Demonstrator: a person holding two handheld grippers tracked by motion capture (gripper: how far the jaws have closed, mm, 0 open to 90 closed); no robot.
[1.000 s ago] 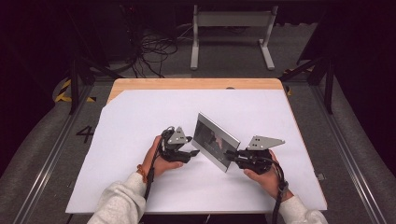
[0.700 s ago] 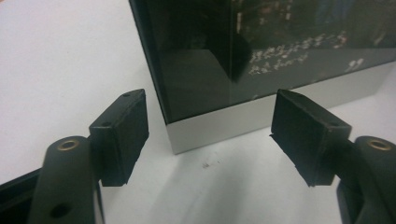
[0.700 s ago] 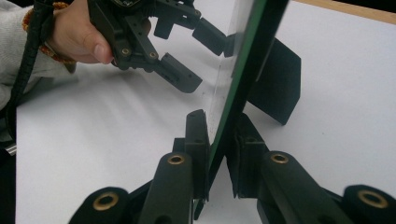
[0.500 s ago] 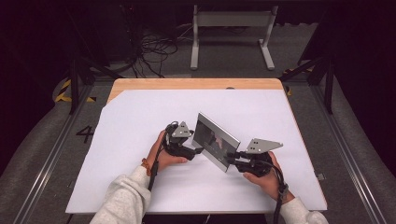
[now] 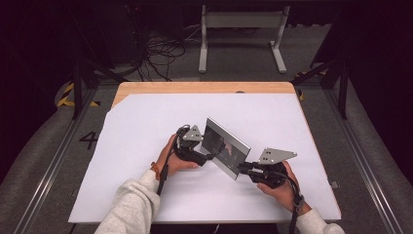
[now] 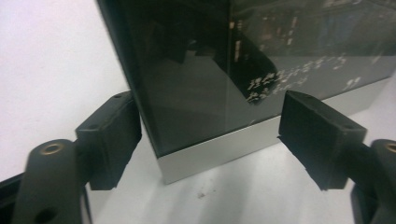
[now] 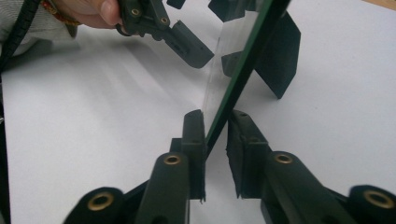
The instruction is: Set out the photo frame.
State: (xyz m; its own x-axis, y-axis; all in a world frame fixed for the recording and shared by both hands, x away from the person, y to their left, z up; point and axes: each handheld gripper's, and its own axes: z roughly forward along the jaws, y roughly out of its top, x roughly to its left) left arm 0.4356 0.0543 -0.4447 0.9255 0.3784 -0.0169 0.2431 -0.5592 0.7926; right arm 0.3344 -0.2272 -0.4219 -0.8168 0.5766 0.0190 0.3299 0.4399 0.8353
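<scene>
Standing upright on the white sheet (image 5: 146, 141), a picture frame (image 5: 226, 153) sits between both grippers. The right gripper (image 7: 215, 140) clamps its near edge, pads nearly together. The left gripper (image 6: 210, 135) has just opened, jaws apart astride the frame's corner without pressing it.

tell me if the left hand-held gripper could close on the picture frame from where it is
Probably yes. The left hand-held gripper has just opened its jaws, which straddle the lower corner of the picture frame with nothing between pads and frame; the right hand-held gripper steadies its other edge.
</scene>
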